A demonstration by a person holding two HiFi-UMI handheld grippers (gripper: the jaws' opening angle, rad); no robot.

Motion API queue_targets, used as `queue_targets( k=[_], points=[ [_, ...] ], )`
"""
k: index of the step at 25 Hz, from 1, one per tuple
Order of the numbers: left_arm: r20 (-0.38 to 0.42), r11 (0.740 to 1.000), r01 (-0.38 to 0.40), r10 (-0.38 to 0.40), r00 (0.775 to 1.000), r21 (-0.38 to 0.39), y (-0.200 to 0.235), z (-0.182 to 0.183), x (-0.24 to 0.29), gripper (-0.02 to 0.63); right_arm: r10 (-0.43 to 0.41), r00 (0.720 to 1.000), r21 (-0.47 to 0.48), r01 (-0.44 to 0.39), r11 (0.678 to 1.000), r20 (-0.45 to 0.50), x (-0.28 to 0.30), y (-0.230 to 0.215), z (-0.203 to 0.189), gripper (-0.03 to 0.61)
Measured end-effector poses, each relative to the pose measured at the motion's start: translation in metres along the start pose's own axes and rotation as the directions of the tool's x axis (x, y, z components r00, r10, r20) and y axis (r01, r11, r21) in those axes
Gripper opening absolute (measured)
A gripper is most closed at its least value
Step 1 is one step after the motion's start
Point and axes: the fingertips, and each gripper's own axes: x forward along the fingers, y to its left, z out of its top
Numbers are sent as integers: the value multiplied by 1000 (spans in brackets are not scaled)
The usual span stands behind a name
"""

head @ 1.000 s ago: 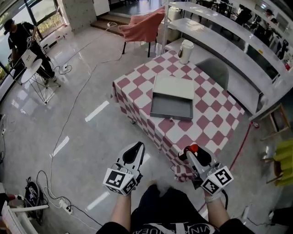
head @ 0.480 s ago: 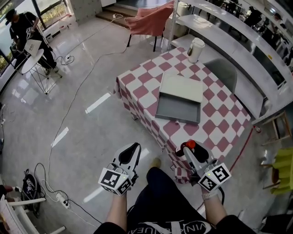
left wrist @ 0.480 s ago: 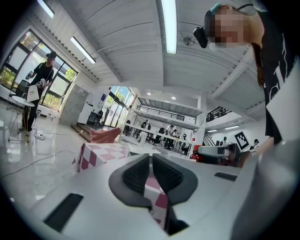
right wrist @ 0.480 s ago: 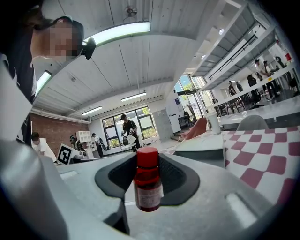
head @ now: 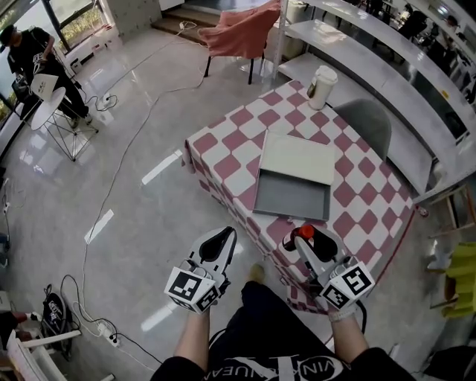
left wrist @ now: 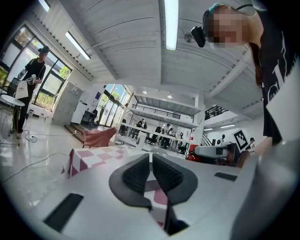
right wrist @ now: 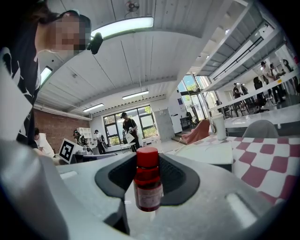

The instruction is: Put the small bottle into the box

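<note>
Two grippers hover on the near side of the box, short of it. The right gripper, the closer one, clamps the small bottle upright, red cap up. The box's open grey tray lies straight ahead of its jaws. The left gripper, farther from the box, is pressed closed on nothing.

Daylight from the windows is shining on the glossy grey floor; a table in a red-white checked cloth is standing near a pink-draped chair.
</note>
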Motion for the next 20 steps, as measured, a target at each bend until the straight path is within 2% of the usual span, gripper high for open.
queue_targets(
  k=[15, 20],
  points=[
    [-66, 999, 35, -34, 997, 14, 28, 2, 57, 26, -21, 1000, 29, 22, 999, -11, 42, -45, 7, 141],
    [-68, 1000, 22, -22, 997, 8, 36, 0, 63, 26, -32, 999, 28, 32, 999, -27, 49, -53, 3, 141]
  ],
)
